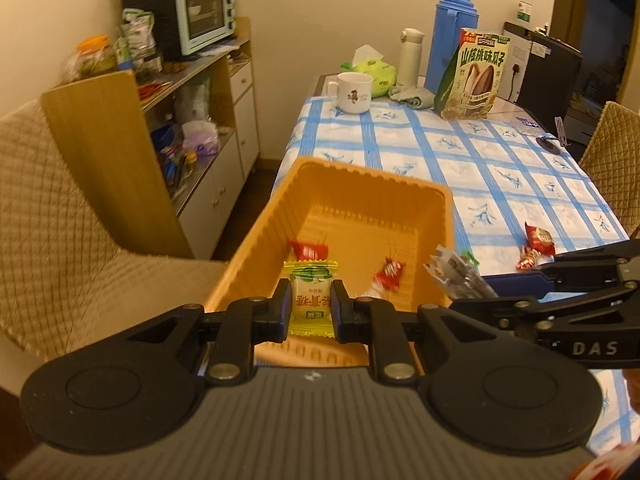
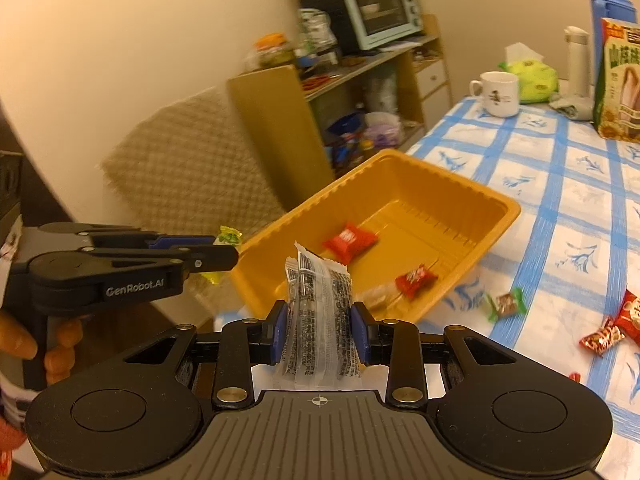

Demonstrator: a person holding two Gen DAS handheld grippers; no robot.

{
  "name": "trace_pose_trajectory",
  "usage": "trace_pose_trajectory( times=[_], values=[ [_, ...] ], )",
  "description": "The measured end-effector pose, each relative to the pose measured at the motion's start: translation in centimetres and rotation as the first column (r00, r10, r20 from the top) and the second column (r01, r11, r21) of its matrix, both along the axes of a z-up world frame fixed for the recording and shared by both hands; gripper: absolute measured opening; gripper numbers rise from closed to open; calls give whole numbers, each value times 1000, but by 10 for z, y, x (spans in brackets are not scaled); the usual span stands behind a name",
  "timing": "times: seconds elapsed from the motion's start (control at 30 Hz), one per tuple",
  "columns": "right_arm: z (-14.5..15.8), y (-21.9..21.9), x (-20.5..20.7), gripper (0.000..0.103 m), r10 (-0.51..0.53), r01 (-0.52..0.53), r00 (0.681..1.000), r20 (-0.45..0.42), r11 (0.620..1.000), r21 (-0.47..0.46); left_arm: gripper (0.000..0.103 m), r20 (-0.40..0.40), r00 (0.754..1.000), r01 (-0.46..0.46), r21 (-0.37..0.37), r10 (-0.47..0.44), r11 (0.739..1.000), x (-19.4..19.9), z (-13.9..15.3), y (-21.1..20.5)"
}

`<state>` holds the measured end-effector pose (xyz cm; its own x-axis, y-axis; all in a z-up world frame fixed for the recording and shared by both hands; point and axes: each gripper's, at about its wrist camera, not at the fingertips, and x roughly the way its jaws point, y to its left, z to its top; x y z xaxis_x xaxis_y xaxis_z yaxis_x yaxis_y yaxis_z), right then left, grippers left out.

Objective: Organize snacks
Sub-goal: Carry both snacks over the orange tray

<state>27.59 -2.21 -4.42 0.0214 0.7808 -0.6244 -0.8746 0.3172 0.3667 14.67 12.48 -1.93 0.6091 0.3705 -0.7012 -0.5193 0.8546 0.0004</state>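
Observation:
An orange plastic tray (image 1: 436, 216) (image 2: 500, 208) sits at the table's near left corner with two red snack packets (image 1: 309, 249) (image 1: 389, 271) (image 2: 350, 240) (image 2: 414, 280) inside. My left gripper (image 1: 311, 307) is shut on a yellow-green candy packet (image 1: 311, 296) over the tray's near edge. My right gripper (image 2: 320, 330) is shut on a clear packet with black print (image 2: 320, 320), just short of the tray; it shows in the left wrist view (image 1: 456, 274). Loose candies (image 2: 506, 304) (image 2: 602, 338) (image 1: 540, 238) lie on the blue-checked tablecloth (image 1: 500, 168).
A white mug (image 1: 352, 92), a green tissue pack (image 1: 374, 68), a white flask (image 1: 410, 56), a blue thermos (image 1: 454, 36) and a sunflower seed bag (image 1: 474, 76) stand at the table's far end. A padded chair (image 1: 52, 200) and a shelf unit (image 1: 192, 120) are left.

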Motion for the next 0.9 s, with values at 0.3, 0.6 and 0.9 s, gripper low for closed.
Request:
trace_pose_trajectory(
  times=[0.3, 0.6, 0.9],
  values=[
    [-7, 40, 33, 34, -156, 156, 987, -24, 988, -19, 18, -3, 996, 94, -7, -94, 996, 52, -8, 41],
    [-23, 66, 67, 34, -261, 258, 965, -39, 964, -57, 18, -26, 992, 124, -44, -125, 991, 92, -27, 65],
    [-47, 80, 95, 35, -310, 302, 948, -67, 947, -109, 18, -51, 989, 132, -69, -135, 989, 114, -42, 80]
  ],
)
